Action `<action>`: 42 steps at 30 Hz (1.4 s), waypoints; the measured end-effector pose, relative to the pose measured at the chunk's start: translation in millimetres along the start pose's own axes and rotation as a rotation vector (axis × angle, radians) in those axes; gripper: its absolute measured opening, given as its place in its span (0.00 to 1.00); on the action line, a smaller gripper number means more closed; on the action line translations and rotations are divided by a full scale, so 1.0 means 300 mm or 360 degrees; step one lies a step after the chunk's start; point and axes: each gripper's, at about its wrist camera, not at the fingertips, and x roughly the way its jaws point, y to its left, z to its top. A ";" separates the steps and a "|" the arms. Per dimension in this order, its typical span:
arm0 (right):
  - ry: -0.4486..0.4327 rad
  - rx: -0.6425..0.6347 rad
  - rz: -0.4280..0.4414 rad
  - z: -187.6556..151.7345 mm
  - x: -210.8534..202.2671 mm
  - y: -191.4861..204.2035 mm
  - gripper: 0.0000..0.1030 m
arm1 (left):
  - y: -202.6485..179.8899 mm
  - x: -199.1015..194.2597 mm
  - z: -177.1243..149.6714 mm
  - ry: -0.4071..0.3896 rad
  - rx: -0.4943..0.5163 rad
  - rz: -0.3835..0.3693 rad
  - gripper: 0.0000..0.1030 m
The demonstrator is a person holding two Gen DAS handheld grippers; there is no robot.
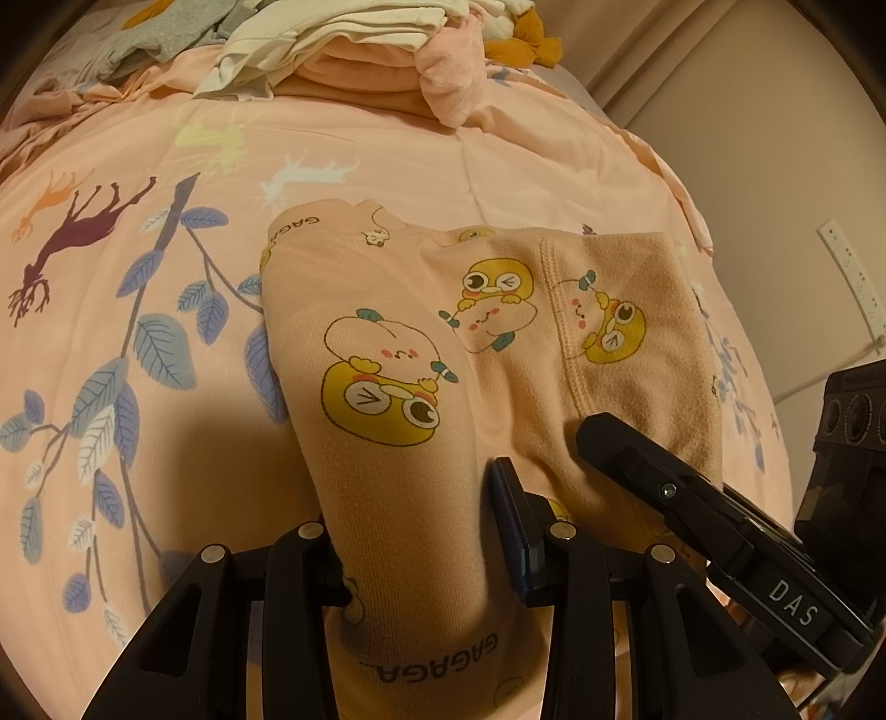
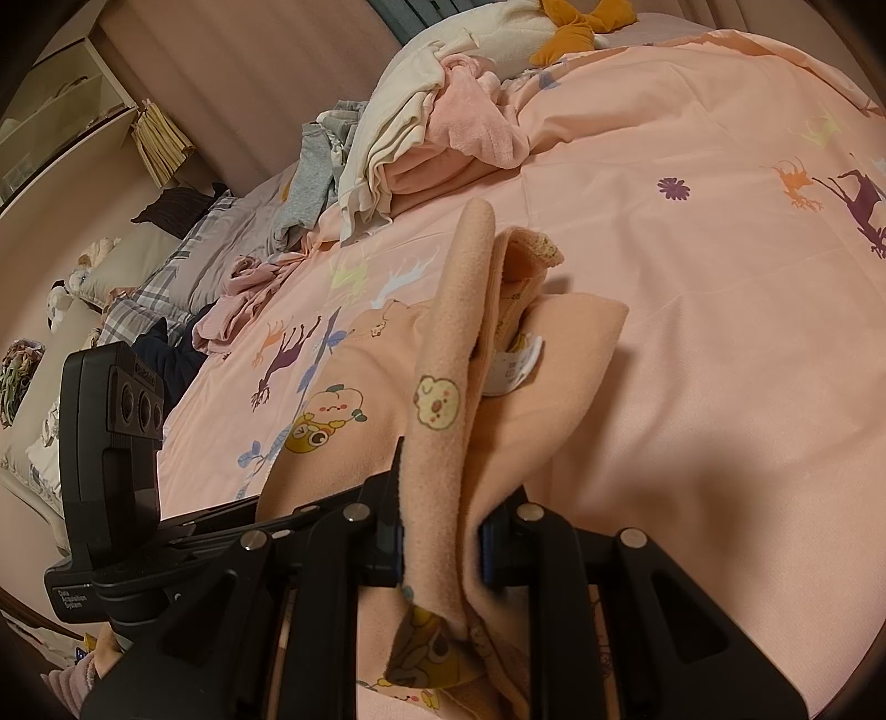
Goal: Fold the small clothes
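A peach small garment [image 1: 387,310] with yellow cartoon prints lies on the pink bedspread [image 1: 138,232]. Its near end rises between the fingers of my left gripper [image 1: 415,526], which is shut on the bunched cloth. My right gripper [image 1: 609,443] comes in from the right and grips the garment's right side. In the right wrist view my right gripper [image 2: 440,548] is shut on a folded edge of the garment [image 2: 448,343], which stands up from the pads with a white label showing. The left gripper's body [image 2: 111,421] is at the left there, with its fingers hidden behind cloth.
A pile of cream, pink and grey clothes [image 1: 343,44] sits at the far side of the bed [image 2: 692,277]. Pillows [image 2: 138,260] and a shelf [image 2: 55,111] stand beyond the bed. A wall with a power strip [image 1: 853,277] is at the right.
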 end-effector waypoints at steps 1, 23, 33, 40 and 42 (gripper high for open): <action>0.0000 -0.0003 0.0000 0.000 0.000 0.002 0.19 | -0.001 0.001 0.001 0.0000 0.0000 0.0000 0.37; 0.0000 -0.0010 -0.0003 -0.006 0.001 0.007 0.19 | -0.004 -0.001 0.000 0.0002 0.0006 0.0011 0.37; -0.0001 -0.0011 -0.0005 -0.007 0.001 0.009 0.19 | -0.009 0.001 0.001 0.0003 0.0007 0.0013 0.37; -0.0002 -0.0011 -0.0006 -0.007 0.000 0.010 0.19 | -0.007 -0.001 0.000 0.0003 0.0005 0.0013 0.37; -0.0002 -0.0011 -0.0006 -0.008 -0.001 0.011 0.19 | -0.005 -0.002 0.000 0.0004 0.0006 0.0014 0.37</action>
